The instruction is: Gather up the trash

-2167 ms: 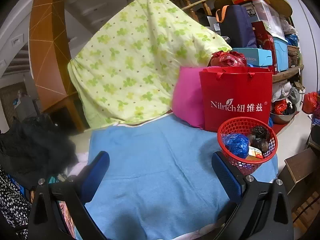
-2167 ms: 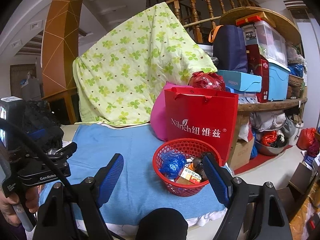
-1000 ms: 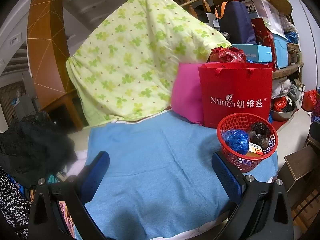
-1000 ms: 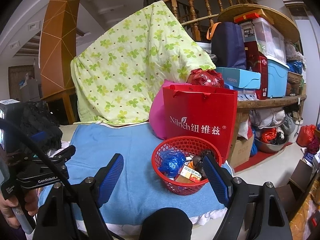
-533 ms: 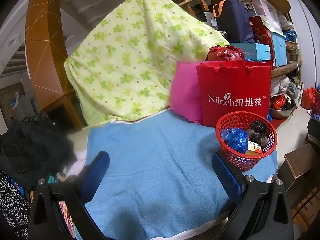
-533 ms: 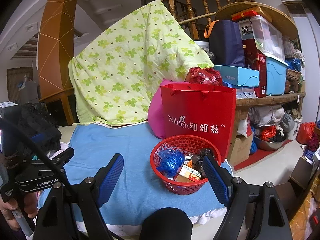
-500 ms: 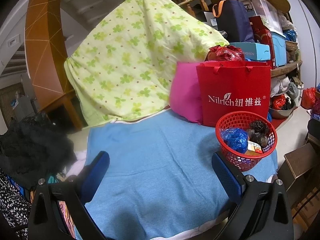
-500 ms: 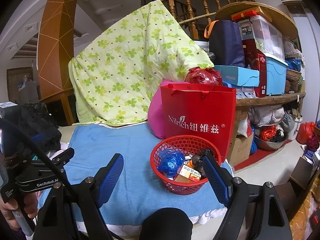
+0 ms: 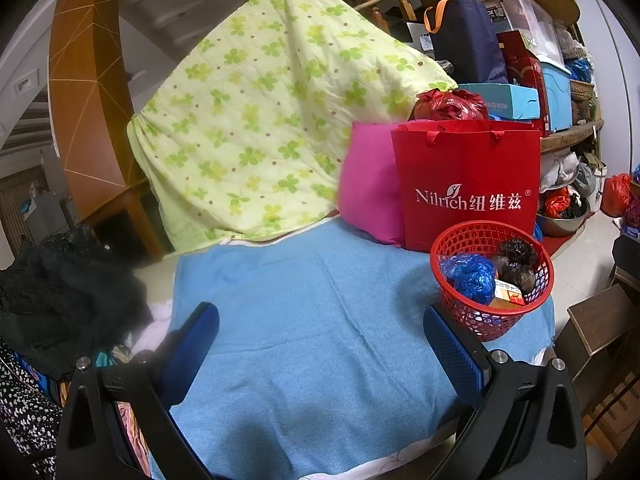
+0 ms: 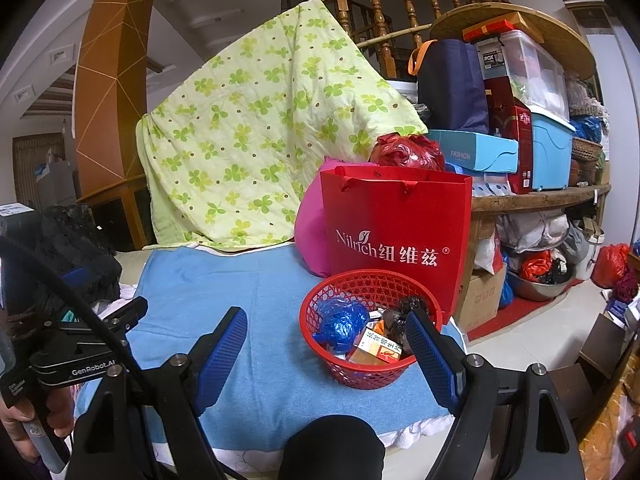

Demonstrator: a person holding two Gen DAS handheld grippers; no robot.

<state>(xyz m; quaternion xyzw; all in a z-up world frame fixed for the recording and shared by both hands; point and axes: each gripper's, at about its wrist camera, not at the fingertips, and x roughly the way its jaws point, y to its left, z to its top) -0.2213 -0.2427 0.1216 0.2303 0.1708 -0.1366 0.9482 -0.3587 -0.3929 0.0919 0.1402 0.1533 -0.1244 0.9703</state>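
Blue cloth (image 9: 312, 320) lies bare beside edge-set red basket (image 10: 360, 284).

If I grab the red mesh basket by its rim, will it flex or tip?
The red mesh basket looks like thin plastic, so the rim probably flexes. Its load, a blue crumpled bag and a small carton, seems light. Gripped on one side, it may tilt.

Red basket (image 10: 372, 372) perforated glossy plastic; blue cloth (image 10: 260, 288) matt, soft; red bag (image 10: 396, 224) smooth paper.
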